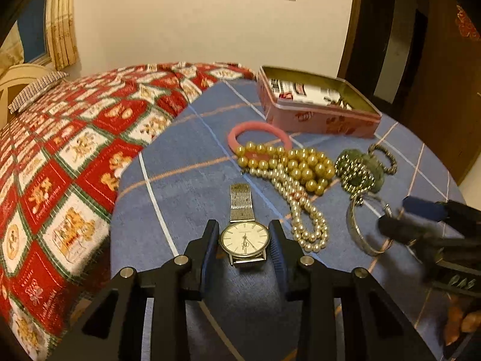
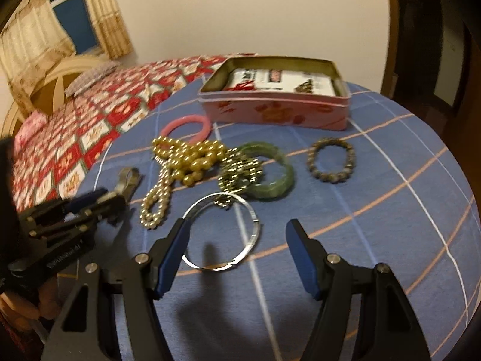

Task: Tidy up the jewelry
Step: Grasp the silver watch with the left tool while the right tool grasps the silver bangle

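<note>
A silver watch (image 1: 245, 237) with a mesh strap lies flat on the blue checked cloth. My left gripper (image 1: 243, 228) straddles its white dial, and both pads sit against the sides of the case. In the right wrist view the left gripper (image 2: 99, 201) is blurred, with the strap (image 2: 129, 177) sticking out past it. My right gripper (image 2: 237, 225) stands open just over a thin silver bangle (image 2: 255, 231), its left fingertip above the bangle's left rim. Nothing is between the right pads. An open pink tin (image 2: 276, 111) stands at the back.
Between the tin and the grippers lie a pink bangle (image 2: 186, 123), a gold bead necklace (image 2: 192, 156), a pearl strand (image 2: 156, 204), a green bangle (image 2: 276, 177), a metallic bead bracelet (image 2: 237, 168) and a brown bead bracelet (image 2: 330, 159). A red quilted bed (image 1: 60, 150) borders the table's left edge.
</note>
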`<state>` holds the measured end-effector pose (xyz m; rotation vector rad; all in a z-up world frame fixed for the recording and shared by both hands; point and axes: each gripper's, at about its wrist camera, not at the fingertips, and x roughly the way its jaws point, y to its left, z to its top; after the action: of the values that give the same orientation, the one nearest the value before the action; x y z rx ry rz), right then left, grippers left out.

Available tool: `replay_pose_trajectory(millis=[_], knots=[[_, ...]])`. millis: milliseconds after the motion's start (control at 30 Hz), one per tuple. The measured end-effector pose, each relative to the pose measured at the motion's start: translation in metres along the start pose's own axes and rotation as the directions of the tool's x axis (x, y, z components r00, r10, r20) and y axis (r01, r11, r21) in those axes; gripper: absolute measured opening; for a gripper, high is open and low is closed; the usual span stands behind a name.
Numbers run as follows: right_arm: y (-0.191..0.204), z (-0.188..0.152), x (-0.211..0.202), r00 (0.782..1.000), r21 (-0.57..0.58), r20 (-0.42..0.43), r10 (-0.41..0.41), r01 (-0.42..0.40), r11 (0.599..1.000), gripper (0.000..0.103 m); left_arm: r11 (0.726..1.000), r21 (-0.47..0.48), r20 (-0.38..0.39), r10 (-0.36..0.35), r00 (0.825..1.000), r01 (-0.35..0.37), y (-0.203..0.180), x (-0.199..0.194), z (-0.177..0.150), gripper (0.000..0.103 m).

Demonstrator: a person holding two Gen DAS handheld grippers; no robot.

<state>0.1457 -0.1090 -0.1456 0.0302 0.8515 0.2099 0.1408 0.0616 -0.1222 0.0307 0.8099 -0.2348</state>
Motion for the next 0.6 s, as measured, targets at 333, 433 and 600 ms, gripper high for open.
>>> replay_pose_trajectory(millis=[333,433,600], knots=[[0.012,0.002,0.018,0.997,-0.043,-0.079,-0.009,0.006,0.999,0.073,1.0,0.011,0.1,-0.022,0.995,0.021,-0.001,-0.028,0.013,0.035],[0.011,0.001,0.017,0.997,-0.061,-0.08,-0.012,0.007,0.998,0.07,1.0,0.014,0.106,-0.027,0.994,0.025,-0.003,-0.03,0.014,0.035],[0.0,-0.001,0.01,0.998,-0.022,-0.063,-0.008,0.007,1.0,0.069,0.999,0.015,0.123,-0.034,0.992,0.032,-0.007,-0.037,0.015,0.035]])
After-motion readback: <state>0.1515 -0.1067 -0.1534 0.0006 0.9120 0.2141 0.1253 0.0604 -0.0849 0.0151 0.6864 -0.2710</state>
